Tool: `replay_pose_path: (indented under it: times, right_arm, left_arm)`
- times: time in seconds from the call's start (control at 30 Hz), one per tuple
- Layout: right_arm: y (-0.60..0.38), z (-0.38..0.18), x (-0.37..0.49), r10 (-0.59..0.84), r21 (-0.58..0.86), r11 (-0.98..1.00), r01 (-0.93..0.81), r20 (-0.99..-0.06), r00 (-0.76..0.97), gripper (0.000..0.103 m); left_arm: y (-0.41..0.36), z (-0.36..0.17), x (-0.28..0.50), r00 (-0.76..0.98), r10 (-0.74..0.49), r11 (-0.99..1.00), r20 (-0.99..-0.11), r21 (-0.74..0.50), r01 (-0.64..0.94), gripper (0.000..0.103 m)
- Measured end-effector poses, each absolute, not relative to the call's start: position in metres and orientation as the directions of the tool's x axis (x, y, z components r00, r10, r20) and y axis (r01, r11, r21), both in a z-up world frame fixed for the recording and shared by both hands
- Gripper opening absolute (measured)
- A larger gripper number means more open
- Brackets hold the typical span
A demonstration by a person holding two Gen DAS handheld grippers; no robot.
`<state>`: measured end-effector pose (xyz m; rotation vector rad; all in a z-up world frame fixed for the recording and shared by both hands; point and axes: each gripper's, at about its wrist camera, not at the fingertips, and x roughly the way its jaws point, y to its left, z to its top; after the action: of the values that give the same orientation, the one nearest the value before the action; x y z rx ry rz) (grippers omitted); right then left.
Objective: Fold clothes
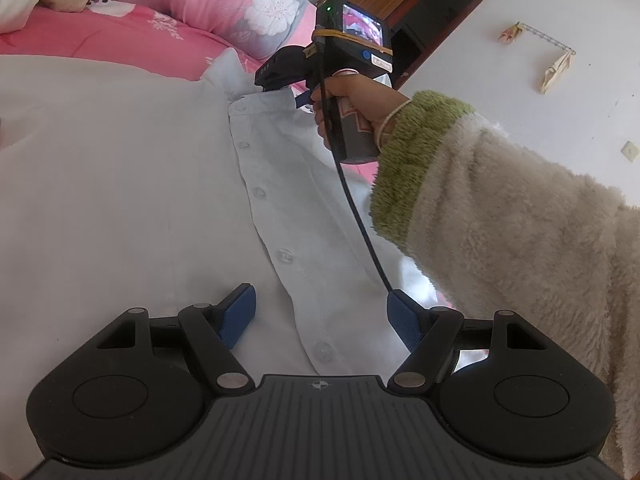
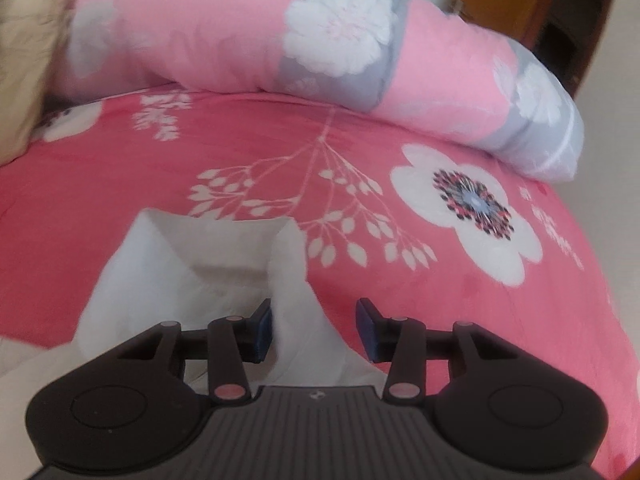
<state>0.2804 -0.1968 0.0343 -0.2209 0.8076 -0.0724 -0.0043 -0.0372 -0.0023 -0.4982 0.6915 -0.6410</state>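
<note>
A white button-up shirt (image 1: 132,184) lies spread on the pink bed, its button placket (image 1: 260,192) running towards my left gripper (image 1: 322,318). That gripper hovers over the placket's lower end, open, its blue pads (image 1: 240,316) gripping nothing. In the left wrist view a hand holds my right gripper (image 1: 286,90) at the shirt's collar (image 1: 224,68). In the right wrist view the right gripper (image 2: 315,330) straddles the collar's right flap (image 2: 292,280). The cloth lies against the left pad (image 2: 262,330); the right pad stands clear of it.
A pink floral quilt (image 2: 224,40) is bunched along the far side of the bed sheet (image 2: 440,280). A beige cushion (image 2: 24,64) sits at far left. A fleecy sleeve (image 1: 500,216) and a black cable (image 1: 360,216) cross the shirt's right side. A white wall and wooden door frame (image 1: 440,20) stand beyond.
</note>
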Motion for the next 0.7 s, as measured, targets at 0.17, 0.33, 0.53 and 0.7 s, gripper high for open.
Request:
replay_pose_path:
  times: [0.17, 0.33, 0.53, 0.7]
  right_arm:
    - [-0.202, 0.029, 0.288, -0.129, -0.164, 0.986, 0.01, -0.738, 0.663, 0.046]
    - [-0.2, 0.03, 0.286, -0.135, -0.184, 0.983, 0.003, -0.715, 0.686, 0.041]
    - [-0.223, 0.056, 0.272, -0.037, 0.005, 0.999, 0.053, -0.638, 0.769, 0.027]
    - [-0.236, 0.08, 0.252, 0.07, 0.136, 0.991, 0.012, -0.582, 0.81, 0.028]
  left_arm:
    - [-0.037, -0.002, -0.005, 0.597, -0.682, 0.701, -0.422, -0.61, 0.37, 0.073]
    - [-0.038, -0.001, -0.008, 0.598, -0.681, 0.702, -0.422, -0.609, 0.369, 0.073]
    - [-0.037, -0.002, -0.008, 0.597, -0.682, 0.701, -0.422, -0.61, 0.37, 0.073]
    - [-0.035, -0.002, -0.007, 0.596, -0.683, 0.7, -0.422, -0.611, 0.37, 0.073]
